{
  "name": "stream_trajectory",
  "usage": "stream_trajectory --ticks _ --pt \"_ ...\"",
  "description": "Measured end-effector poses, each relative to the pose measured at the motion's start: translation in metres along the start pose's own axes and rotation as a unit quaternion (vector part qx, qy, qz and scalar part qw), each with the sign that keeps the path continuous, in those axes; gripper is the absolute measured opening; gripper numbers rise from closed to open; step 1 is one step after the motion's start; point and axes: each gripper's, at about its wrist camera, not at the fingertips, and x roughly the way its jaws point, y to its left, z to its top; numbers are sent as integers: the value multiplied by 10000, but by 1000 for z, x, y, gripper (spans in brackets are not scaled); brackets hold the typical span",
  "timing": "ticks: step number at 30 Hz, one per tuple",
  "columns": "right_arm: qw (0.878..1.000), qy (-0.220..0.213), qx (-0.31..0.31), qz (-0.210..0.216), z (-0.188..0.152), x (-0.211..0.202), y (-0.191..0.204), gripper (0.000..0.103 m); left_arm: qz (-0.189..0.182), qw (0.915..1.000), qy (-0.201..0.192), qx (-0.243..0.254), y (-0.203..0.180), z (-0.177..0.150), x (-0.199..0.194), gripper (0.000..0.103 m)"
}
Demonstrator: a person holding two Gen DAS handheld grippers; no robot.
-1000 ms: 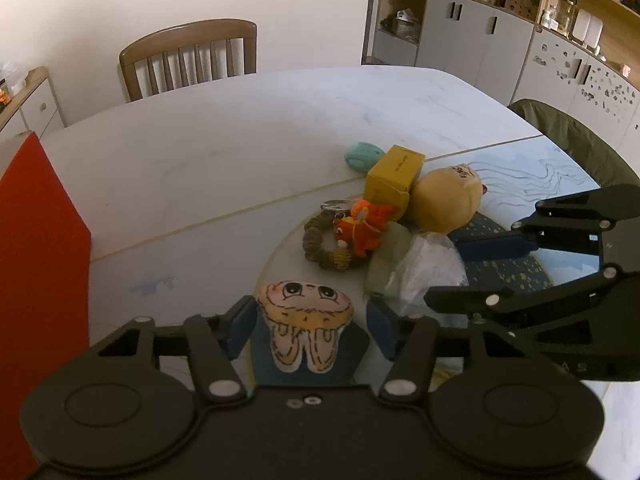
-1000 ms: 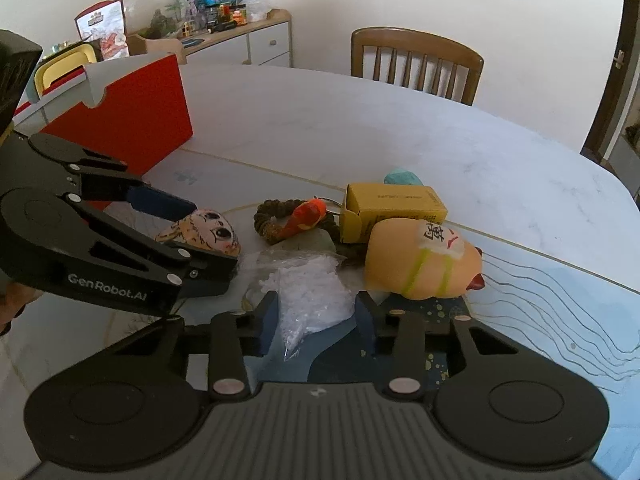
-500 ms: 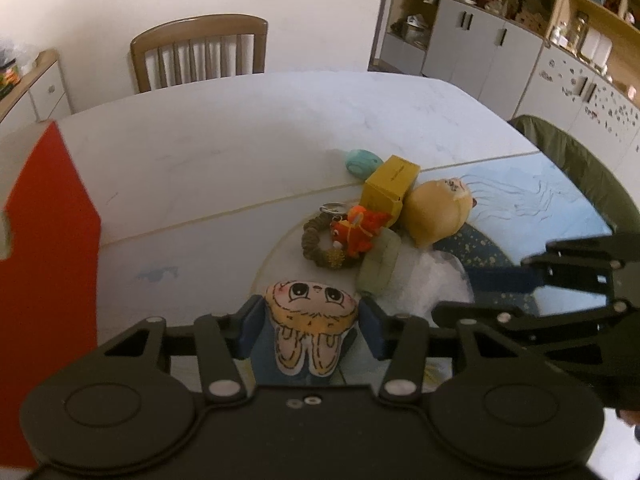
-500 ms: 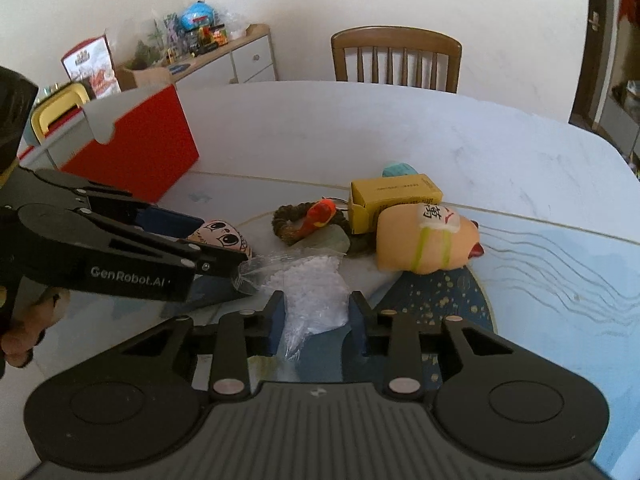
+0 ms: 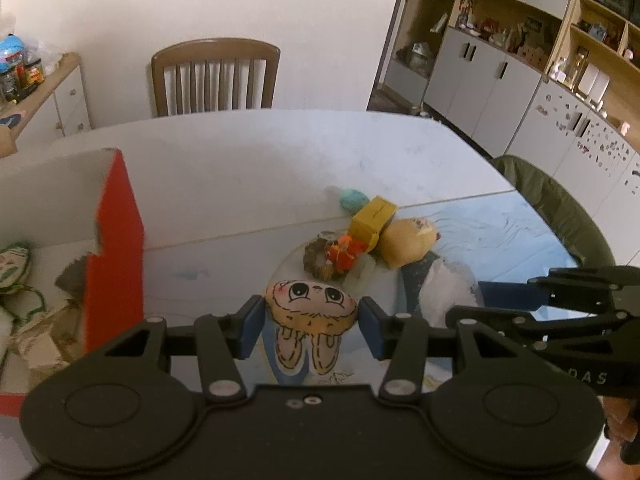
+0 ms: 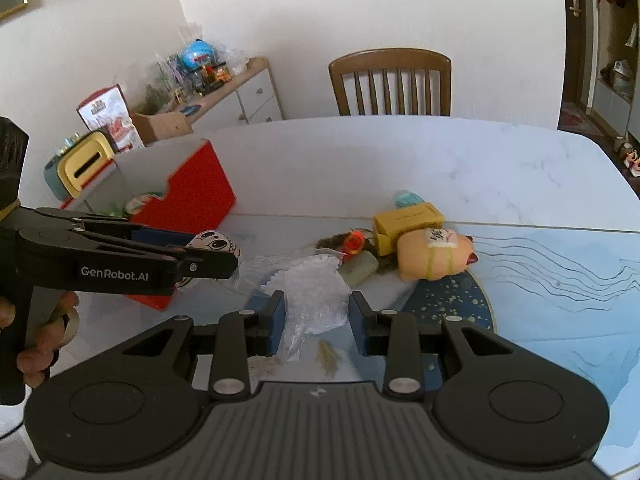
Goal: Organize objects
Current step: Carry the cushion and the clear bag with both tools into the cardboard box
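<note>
My left gripper (image 5: 310, 322) is shut on a bunny-face plush (image 5: 310, 304) and holds it above the table beside the open red box (image 5: 116, 248). The right wrist view shows that plush (image 6: 214, 242) in front of the red box (image 6: 192, 196). My right gripper (image 6: 316, 314) is shut on a clear plastic bag of white beads (image 6: 316, 296). A pile remains on the table: a yellow box (image 6: 404, 220), a yellow plush (image 6: 432, 258), an orange toy (image 6: 354, 242), a brown ring (image 5: 316, 258), a teal object (image 5: 354, 199) and a pale green piece (image 6: 362, 270).
The red box holds several items, among them a green-patterned pouch (image 5: 14, 264). A wooden chair (image 6: 390, 84) stands at the table's far side. A sideboard (image 6: 236, 92) with clutter is on the left. An olive chair back (image 5: 560, 216) sits at the table's right edge.
Both grippers have risen and moved left toward the red box, the left carrying the plush and the right carrying the bag. The right jaws narrowed on the bag.
</note>
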Motion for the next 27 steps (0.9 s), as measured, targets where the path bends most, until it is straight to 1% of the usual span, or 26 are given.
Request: stream_trajectory --ticks 8,14,18,27 --pt "9994 -254 -163 187 20 -28 37 33 -112 9998 -160 -12 8 6 -39 50" --pt "9981 -434 -278 331 38 -38 66 33 -195 9992 -313 -169 28 9 -68 50" --pt "9977 -427 -316 416 49 -34 86 33 -167 9988 -397 -229 47 11 -83 50" --pt "9964 -323 -491 611 73 -6 137 33 33 9979 -383 -519 103 8 -101 50"
